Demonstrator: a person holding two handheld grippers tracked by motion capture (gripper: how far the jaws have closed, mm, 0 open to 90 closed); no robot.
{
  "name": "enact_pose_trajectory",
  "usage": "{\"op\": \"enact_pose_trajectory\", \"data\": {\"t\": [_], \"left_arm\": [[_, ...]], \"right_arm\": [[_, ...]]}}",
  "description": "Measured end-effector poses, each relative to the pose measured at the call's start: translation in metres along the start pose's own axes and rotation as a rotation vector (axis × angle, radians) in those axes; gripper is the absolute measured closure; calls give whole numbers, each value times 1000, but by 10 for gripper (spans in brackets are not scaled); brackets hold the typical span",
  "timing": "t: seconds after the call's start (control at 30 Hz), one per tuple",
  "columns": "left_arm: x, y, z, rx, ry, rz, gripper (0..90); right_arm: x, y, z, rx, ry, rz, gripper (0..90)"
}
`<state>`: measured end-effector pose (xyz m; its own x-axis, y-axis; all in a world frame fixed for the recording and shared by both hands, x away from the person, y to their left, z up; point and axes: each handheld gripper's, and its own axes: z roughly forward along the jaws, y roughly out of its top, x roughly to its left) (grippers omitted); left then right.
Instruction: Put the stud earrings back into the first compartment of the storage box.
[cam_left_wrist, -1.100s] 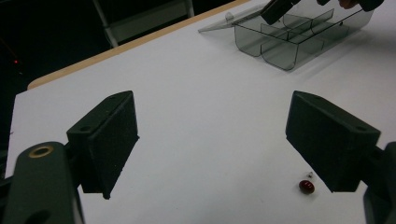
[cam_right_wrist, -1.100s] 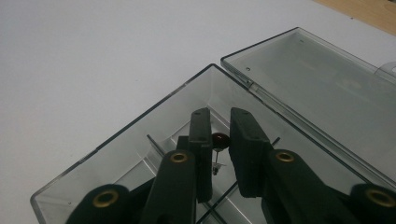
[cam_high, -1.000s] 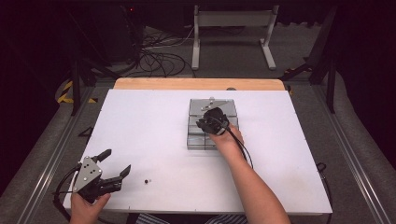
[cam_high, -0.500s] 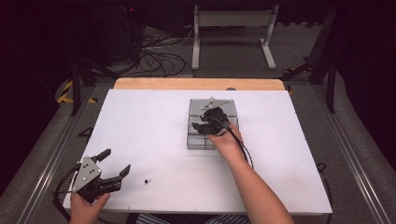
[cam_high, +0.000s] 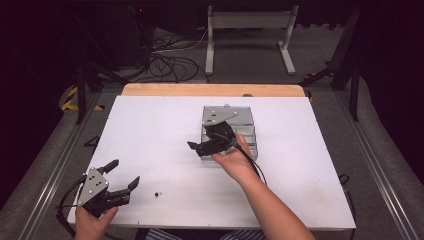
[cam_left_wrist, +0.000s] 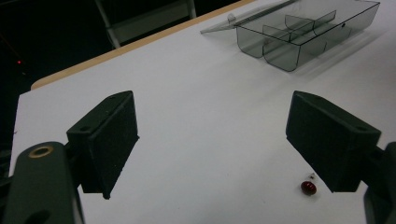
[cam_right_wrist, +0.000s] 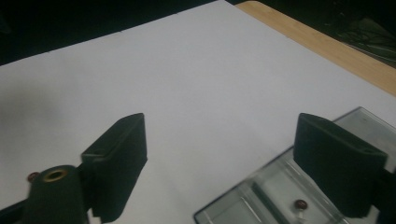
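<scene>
Where the table lies under the high camera, these are the things on it.

Table (cam_high: 165, 130): white top with a wooden strip along its far edge; dark floor and cables beyond it.

Box (cam_high: 245, 120): a smoky clear plastic box with divided compartments, right of the table's centre toward the far side. Its lid (cam_high: 218, 116) lies open on the far side. In the left gripper view the box (cam_left_wrist: 303, 32) sits at the upper right, well apart from the jaws.

Left gripper (cam_high: 122, 177): held in the left hand (cam_high: 92, 222) at the near left corner of the table. Jaws spread wide, nothing between them. In its own view the left gripper (cam_left_wrist: 212, 140) looks over bare white table.

Bead (cam_high: 157, 193): a small dark ball on the table just right of the left gripper. In the left gripper view the bead (cam_left_wrist: 308, 188) is red and glossy, close beside the right jaw, not touched.

Right gripper (cam_high: 200, 147): held in the right hand (cam_high: 235, 162) at the box's near left edge, pointing left. Jaws apart and gripping nothing. In its own view the right gripper (cam_right_wrist: 219, 158) hangs over the table and a corner of the box (cam_right_wrist: 261, 196).

Second bead (cam_right_wrist: 300, 204): a small red ball lying inside a box compartment, seen in the right gripper view.
</scene>
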<state>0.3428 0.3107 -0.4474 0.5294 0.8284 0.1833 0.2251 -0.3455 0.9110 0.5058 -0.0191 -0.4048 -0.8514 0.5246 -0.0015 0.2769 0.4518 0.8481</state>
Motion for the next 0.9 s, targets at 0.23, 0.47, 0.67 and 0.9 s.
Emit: {"op": "enact_pose_trajectory", "data": {"t": [0.23,0.47,0.67,0.9], "left_arm": [[0,0,0,-1,-1,-4,173],[0,0,0,-3,0,-4,173],[0,0,-1,-2,0,-2,173],[0,0,-1,-4,-2,-2,173]], "right_arm": [[30,5,1,-4,60,-65,125],[56,3,8,17,127,-102,139],[75,-3,17,28,177,-118,159],[94,-14,32,52,230,-123,176]]}}
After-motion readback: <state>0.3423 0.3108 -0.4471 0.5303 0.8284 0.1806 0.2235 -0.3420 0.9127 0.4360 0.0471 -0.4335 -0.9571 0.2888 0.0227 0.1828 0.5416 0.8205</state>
